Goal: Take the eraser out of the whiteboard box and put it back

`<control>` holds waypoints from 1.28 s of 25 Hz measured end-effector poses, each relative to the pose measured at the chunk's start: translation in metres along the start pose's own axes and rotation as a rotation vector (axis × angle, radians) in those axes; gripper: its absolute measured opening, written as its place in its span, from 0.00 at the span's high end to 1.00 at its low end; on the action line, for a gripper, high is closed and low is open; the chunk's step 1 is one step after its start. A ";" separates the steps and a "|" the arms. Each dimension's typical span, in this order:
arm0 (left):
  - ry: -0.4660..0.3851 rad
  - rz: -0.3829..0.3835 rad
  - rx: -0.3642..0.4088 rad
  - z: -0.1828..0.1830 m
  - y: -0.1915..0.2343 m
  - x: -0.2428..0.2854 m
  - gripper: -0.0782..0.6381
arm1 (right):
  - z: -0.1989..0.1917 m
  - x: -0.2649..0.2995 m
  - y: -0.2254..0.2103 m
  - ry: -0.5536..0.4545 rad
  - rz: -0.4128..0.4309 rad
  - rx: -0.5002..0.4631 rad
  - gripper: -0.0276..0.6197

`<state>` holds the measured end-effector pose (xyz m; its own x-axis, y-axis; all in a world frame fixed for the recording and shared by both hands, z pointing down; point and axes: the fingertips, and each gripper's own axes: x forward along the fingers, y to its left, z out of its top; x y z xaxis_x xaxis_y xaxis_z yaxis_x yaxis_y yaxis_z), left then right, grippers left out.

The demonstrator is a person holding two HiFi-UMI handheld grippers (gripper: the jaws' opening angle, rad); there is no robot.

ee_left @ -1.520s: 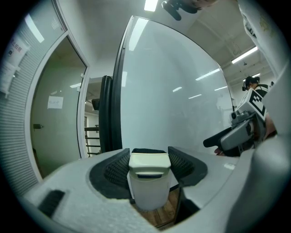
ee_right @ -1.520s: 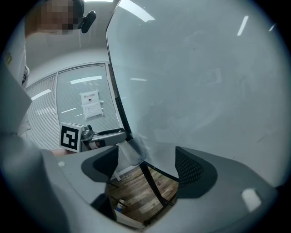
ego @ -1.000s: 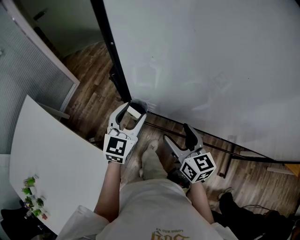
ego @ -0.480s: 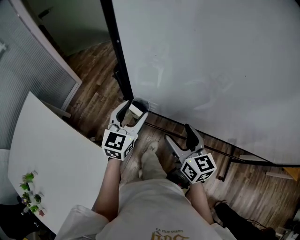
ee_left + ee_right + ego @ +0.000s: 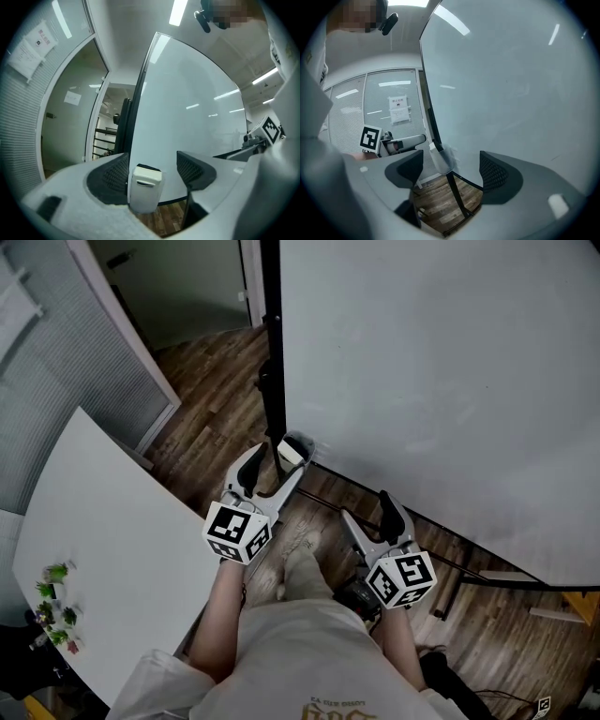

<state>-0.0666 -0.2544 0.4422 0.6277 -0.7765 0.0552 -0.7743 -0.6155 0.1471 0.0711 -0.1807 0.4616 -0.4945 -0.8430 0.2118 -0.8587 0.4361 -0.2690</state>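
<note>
The white eraser stands upright in the small clear box at the whiteboard's lower left corner. My left gripper reaches level around it and its jaws are opening. In the left gripper view the eraser stands between the jaws of the left gripper, close against the left pad, with a gap to the right pad. My right gripper hovers lower right, open and empty. The right gripper view shows its jaws apart, with the eraser in its box ahead.
The large whiteboard fills the right, with a black frame post and stand legs over the wooden floor. A white table with small plants lies left. My foot shows below.
The left gripper has risen and its jaws have spread; the eraser now sits nearer the right fingertip. The right gripper rose slightly. The head view tilted upward.
</note>
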 end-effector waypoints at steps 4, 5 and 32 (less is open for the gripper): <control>0.020 -0.013 0.070 0.005 -0.019 -0.014 0.50 | 0.011 -0.009 0.009 -0.026 0.008 -0.021 0.39; 0.023 -0.016 0.082 0.004 -0.023 -0.017 0.52 | 0.011 -0.012 0.011 -0.034 0.009 -0.024 0.39; -0.049 0.105 0.082 0.021 -0.037 -0.110 0.89 | 0.035 -0.078 0.028 -0.217 -0.154 -0.085 0.94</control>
<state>-0.1084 -0.1488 0.4100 0.5395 -0.8418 0.0177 -0.8409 -0.5377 0.0614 0.0904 -0.1134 0.4044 -0.3251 -0.9450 0.0351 -0.9341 0.3151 -0.1676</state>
